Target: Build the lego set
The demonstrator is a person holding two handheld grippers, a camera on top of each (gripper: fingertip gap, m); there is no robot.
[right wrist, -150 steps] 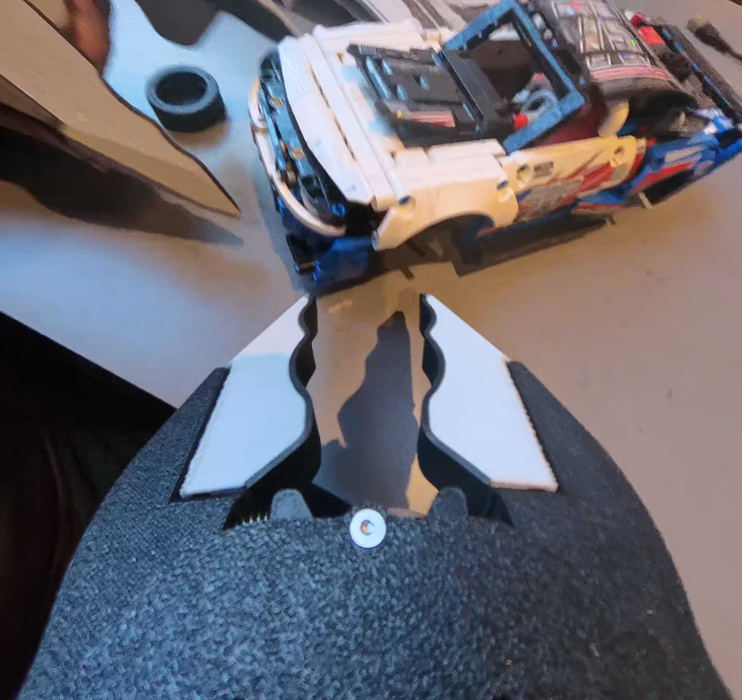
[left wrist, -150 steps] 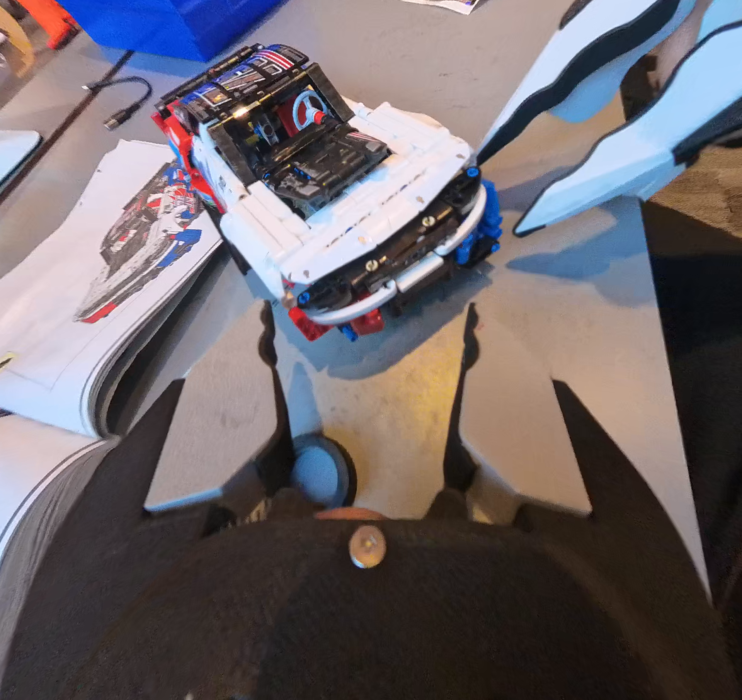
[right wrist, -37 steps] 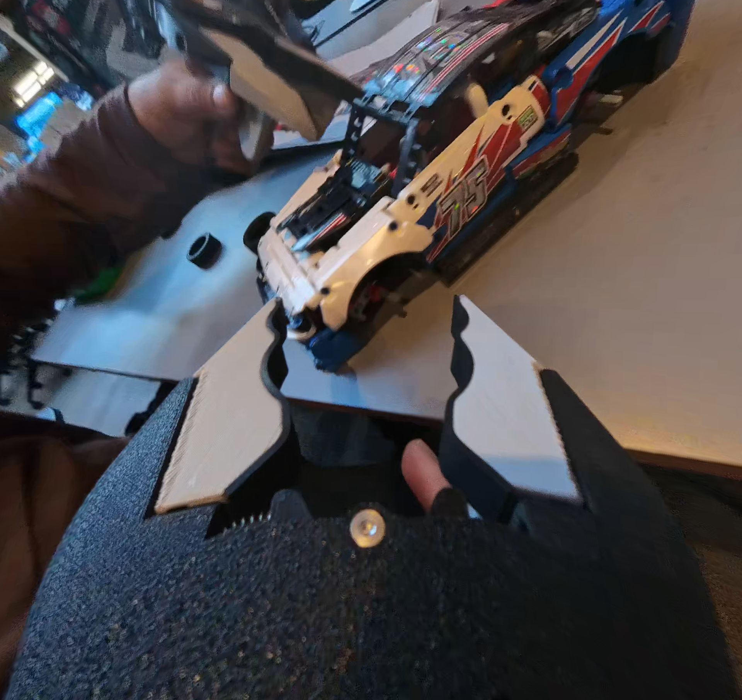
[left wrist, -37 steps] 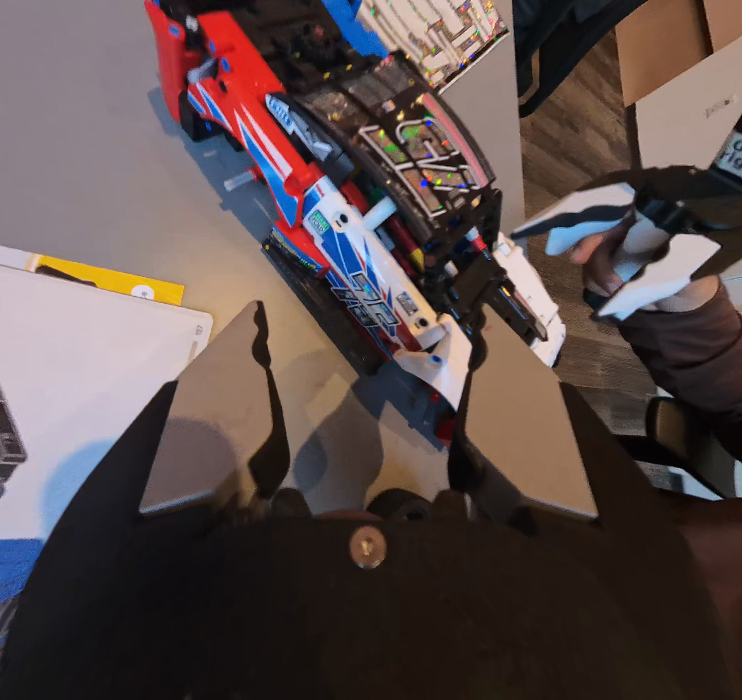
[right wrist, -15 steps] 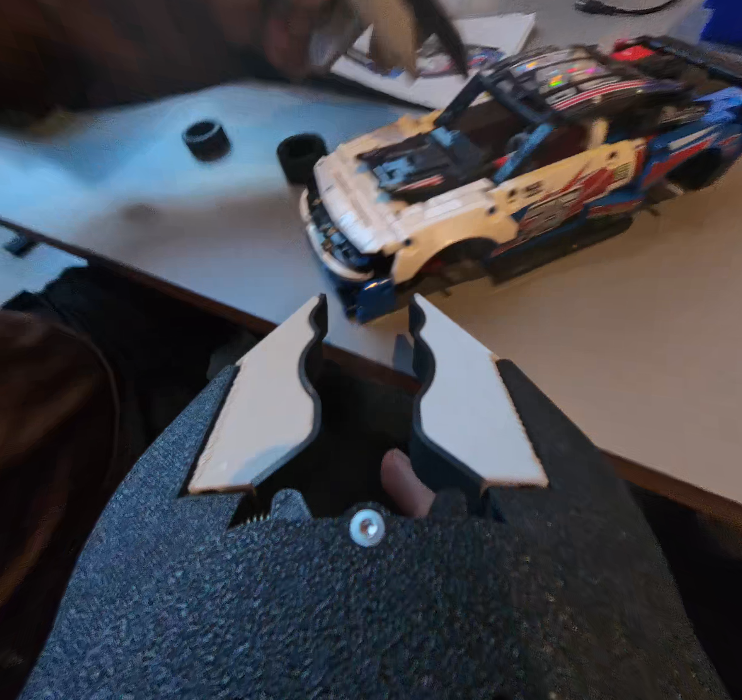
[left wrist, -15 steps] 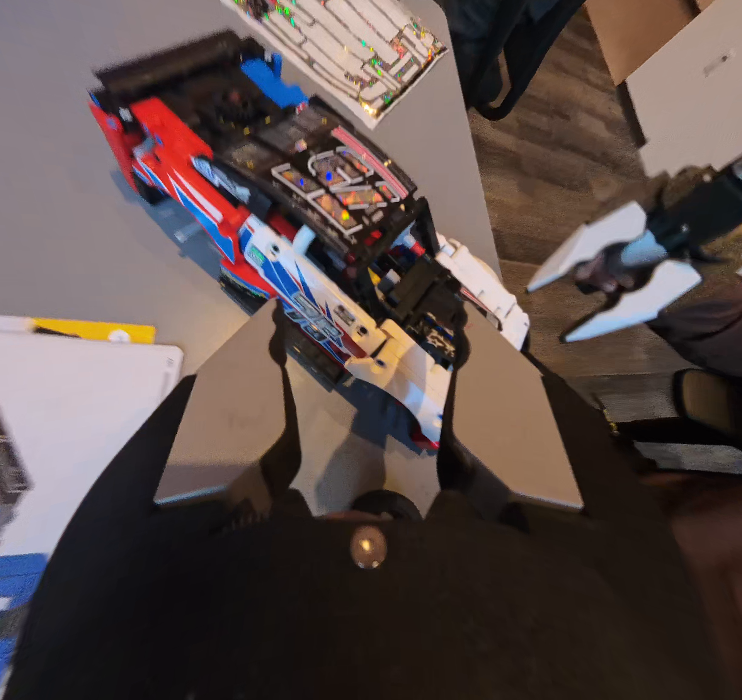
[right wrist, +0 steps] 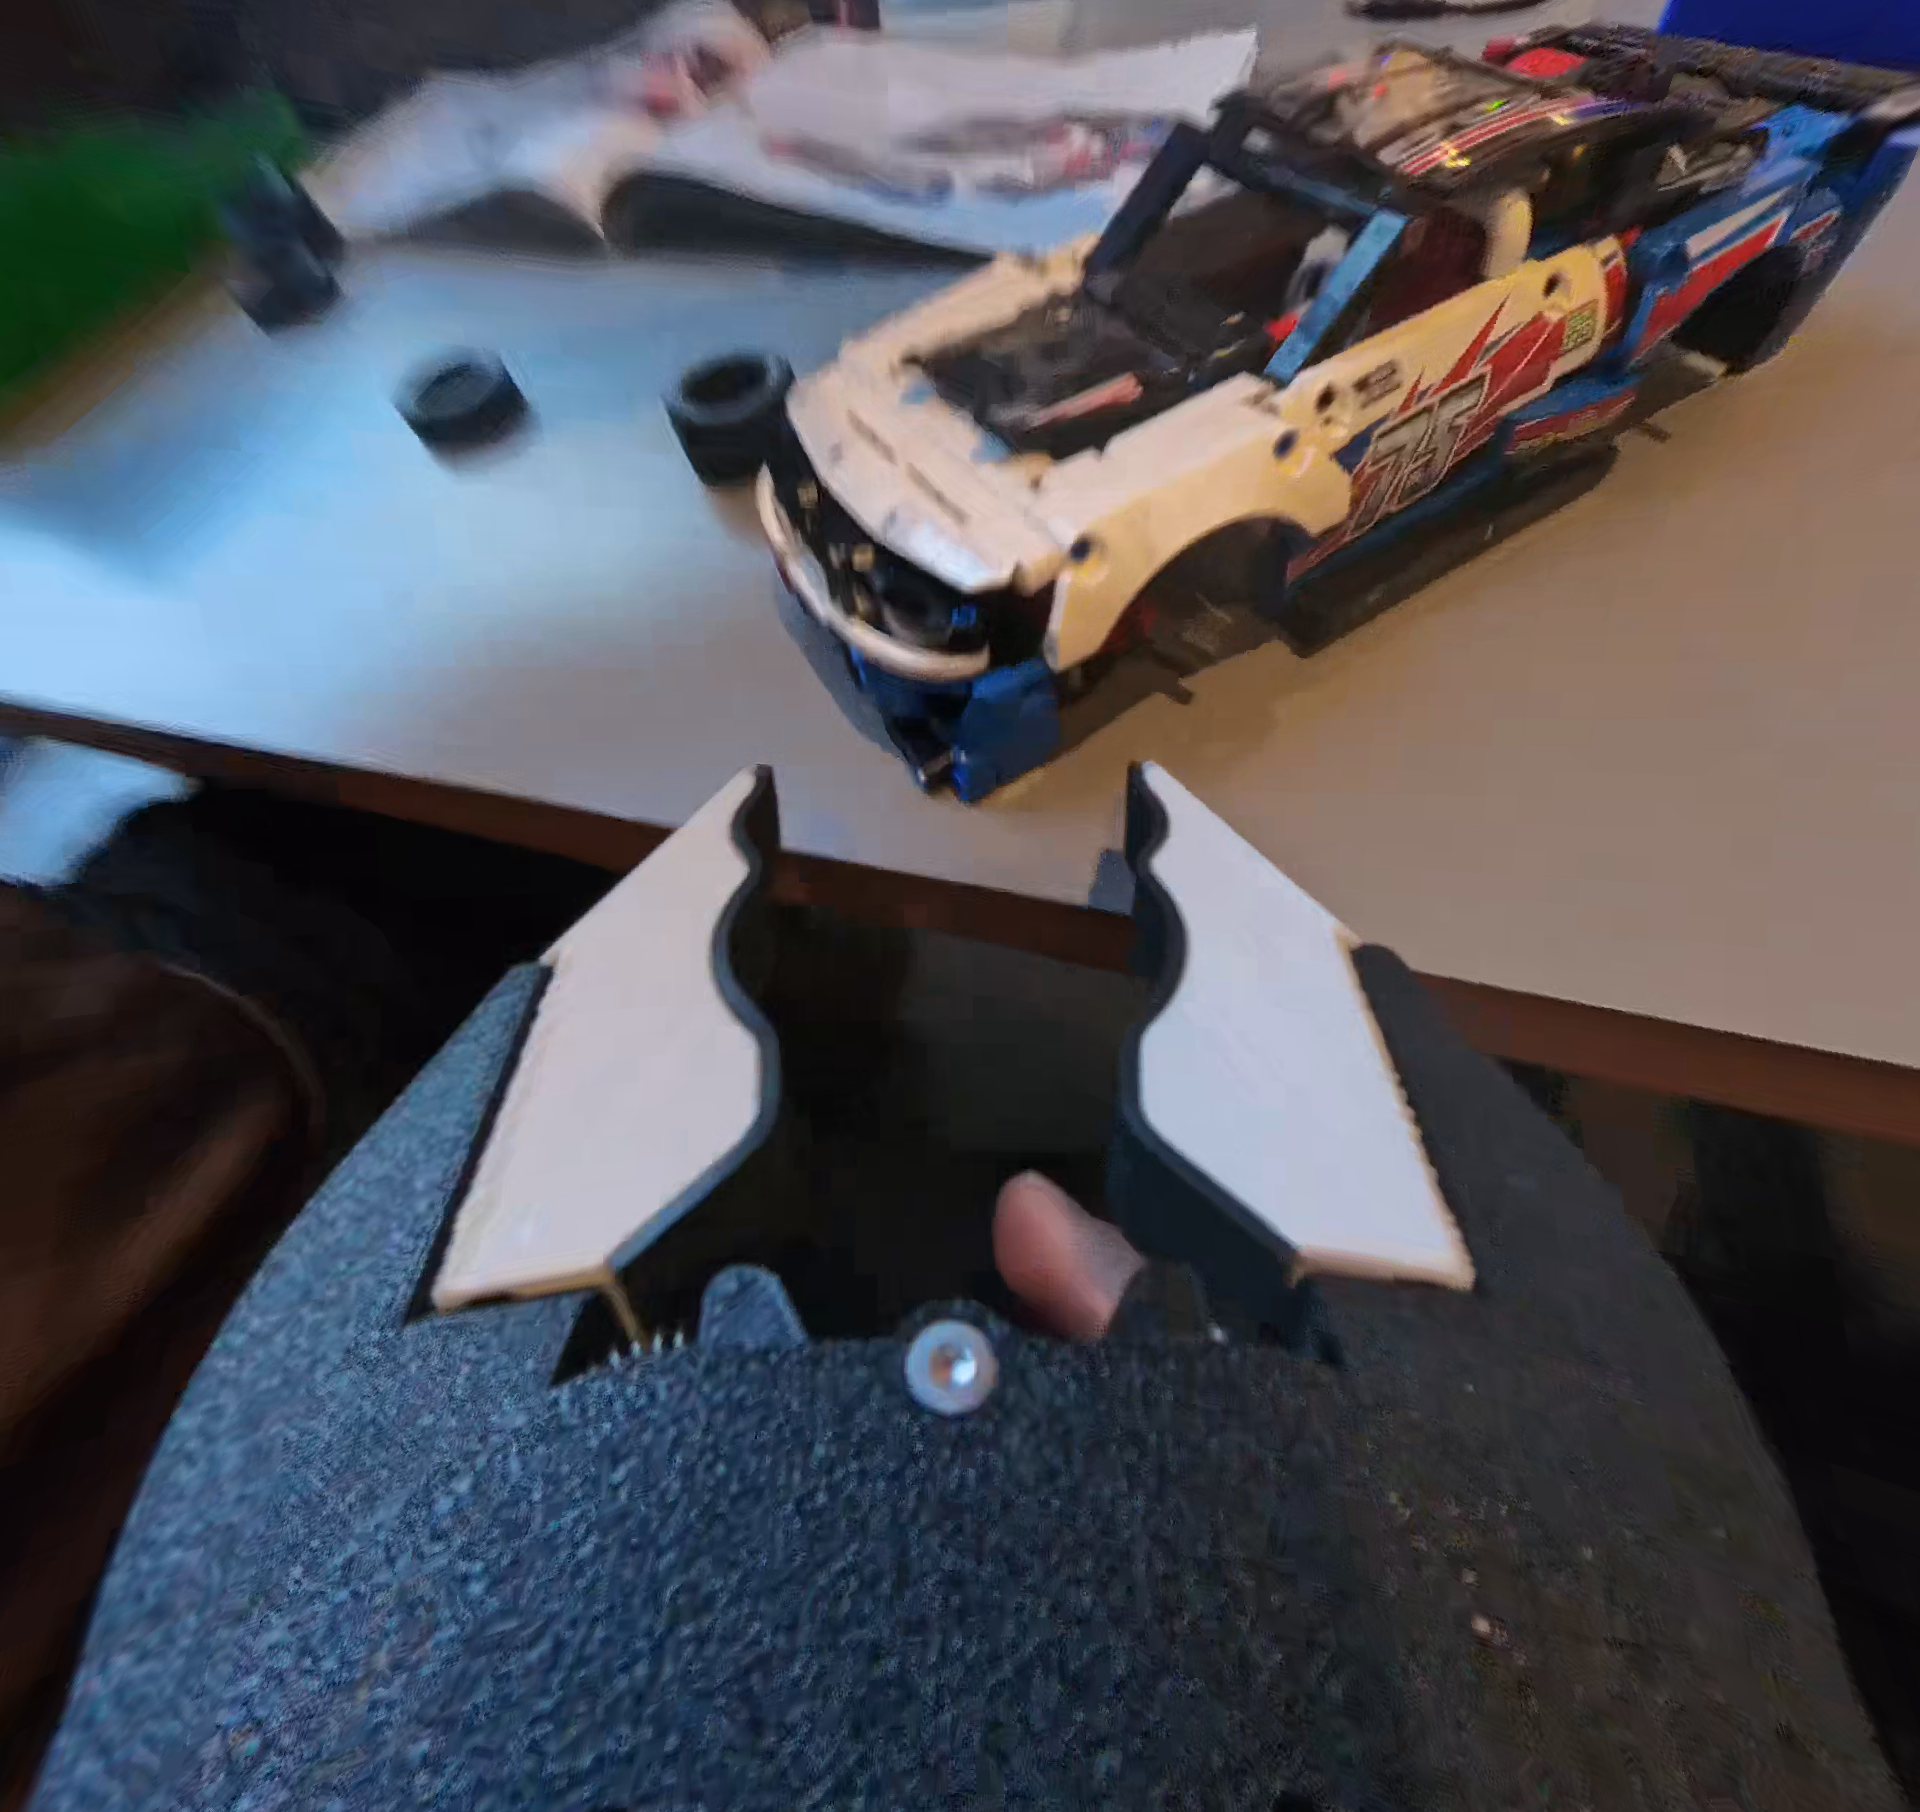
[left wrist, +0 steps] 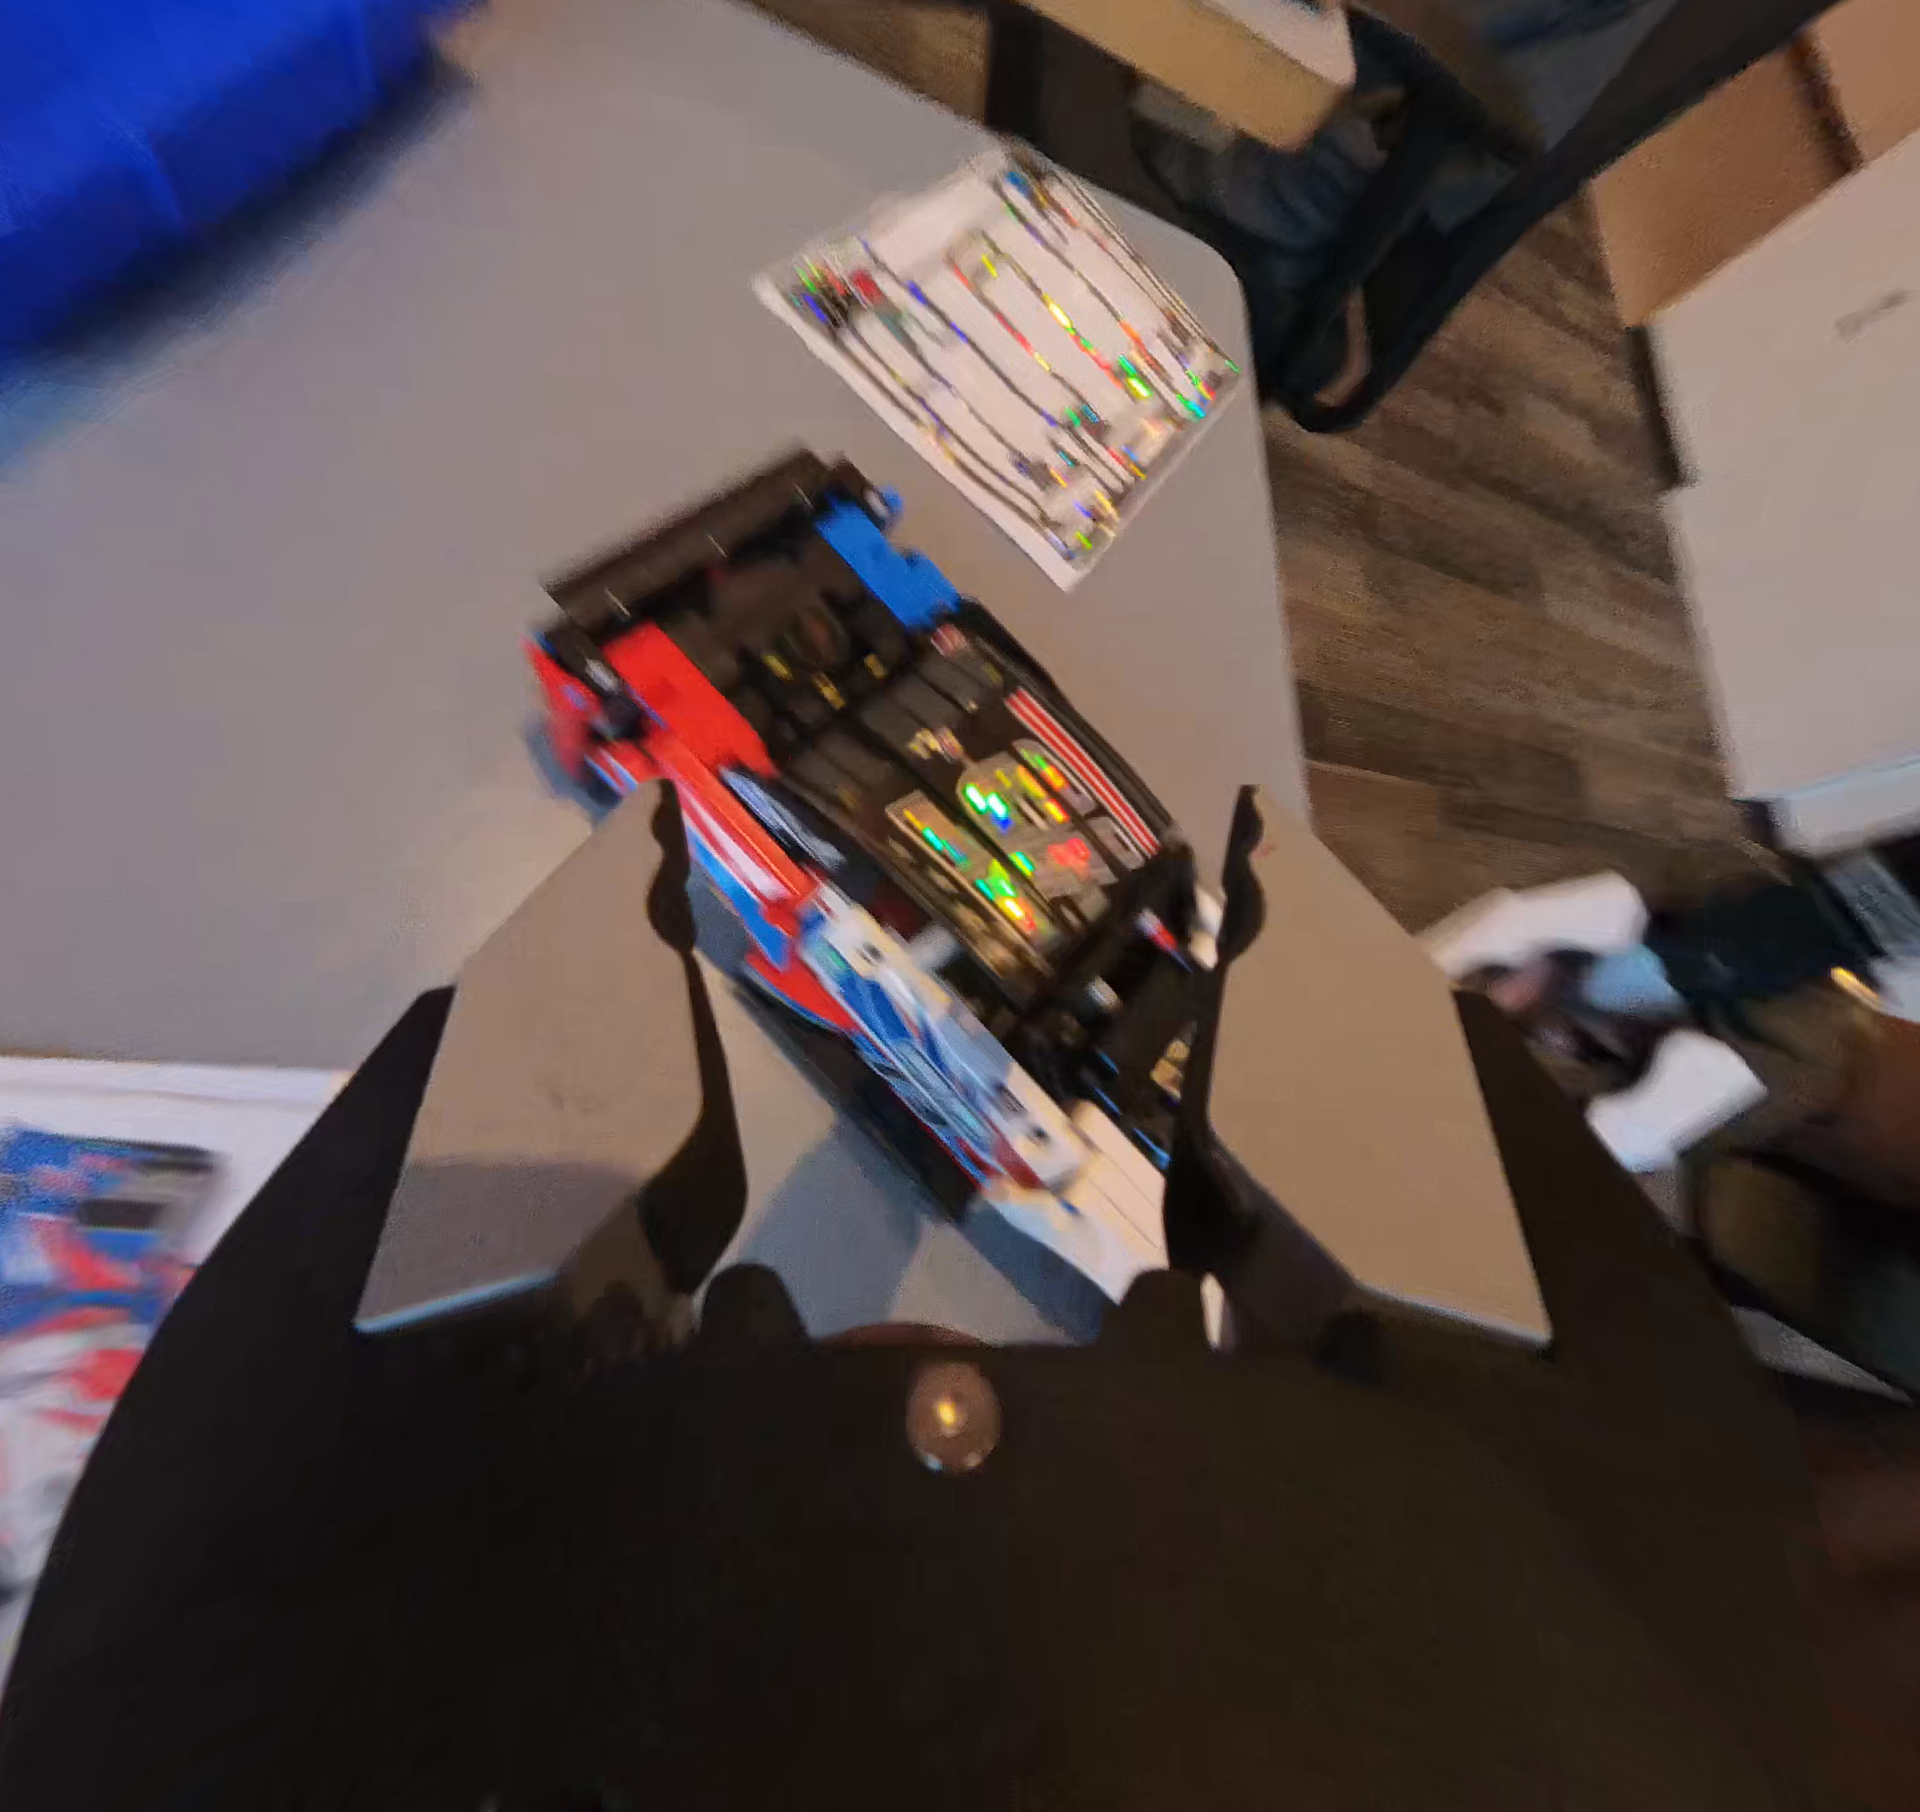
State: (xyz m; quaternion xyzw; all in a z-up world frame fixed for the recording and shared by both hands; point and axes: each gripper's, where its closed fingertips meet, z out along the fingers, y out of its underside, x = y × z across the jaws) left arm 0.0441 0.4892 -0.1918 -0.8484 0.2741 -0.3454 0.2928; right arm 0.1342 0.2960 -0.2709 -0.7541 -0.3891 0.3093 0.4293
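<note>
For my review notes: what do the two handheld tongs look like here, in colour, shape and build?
The left tongs have a smooth black body with a silver screw at its centre and two flat grey fingers with wavy black inner edges. The right tongs have a rough, speckled dark-grey body, a matching screw and pale cream fingers with black scalloped pads. No cables show.

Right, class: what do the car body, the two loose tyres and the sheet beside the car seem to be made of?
Car body: likely hard plastic; glossy panels, visible seams and pin holes. Tyres: probably rubber; matte black, ribbed rings. Sheet: seemingly a thin foil-coated sheet; it lies flat and flashes rainbow glints.
</note>
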